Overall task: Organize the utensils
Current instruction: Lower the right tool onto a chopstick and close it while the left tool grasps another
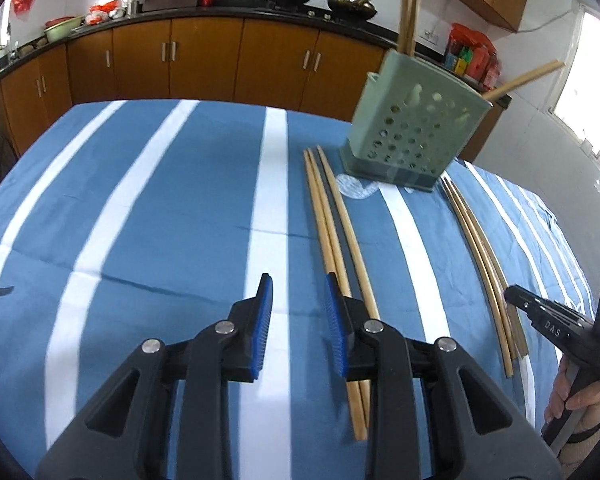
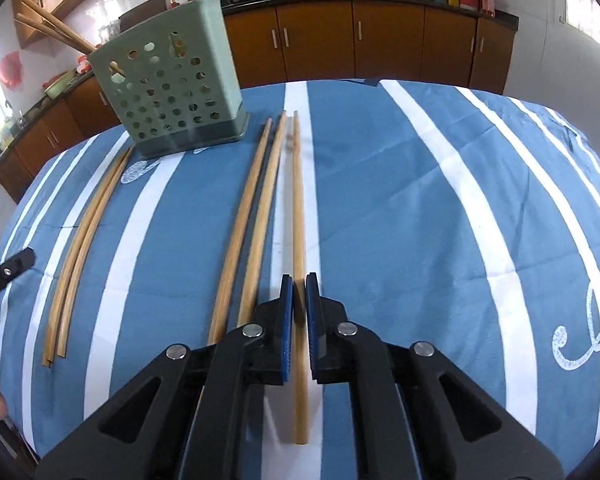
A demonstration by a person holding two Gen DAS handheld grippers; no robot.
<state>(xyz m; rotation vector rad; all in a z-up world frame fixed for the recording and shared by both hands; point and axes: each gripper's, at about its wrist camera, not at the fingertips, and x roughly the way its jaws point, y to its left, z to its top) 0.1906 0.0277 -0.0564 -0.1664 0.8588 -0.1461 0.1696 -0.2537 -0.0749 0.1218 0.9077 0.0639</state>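
The left gripper's (image 1: 299,286) blue-padded fingers (image 1: 265,294) stand apart over the striped cloth (image 1: 148,216) with nothing between them; a group of three bamboo chopsticks (image 1: 327,236) lies just under and beside the right-hand finger, so the hand looks lined up short of its pick. Behind them the green perforated holder (image 1: 412,136) stands on the cloth with several chopsticks already upright in it, which suggests that the sorting is partly done, and a second bundle (image 1: 484,256) lies beyond it, near the other tool. In the right wrist view, the right gripper (image 2: 299,284) has its fingers drawn together on a single chopstick (image 2: 298,200), which runs lengthwise between the pads, apparently gripped near its near end so the far end can be tipped into the holder (image 2: 168,92). Two more sticks (image 2: 252,208) lie just to its left, another bundle (image 2: 80,240) farther left.
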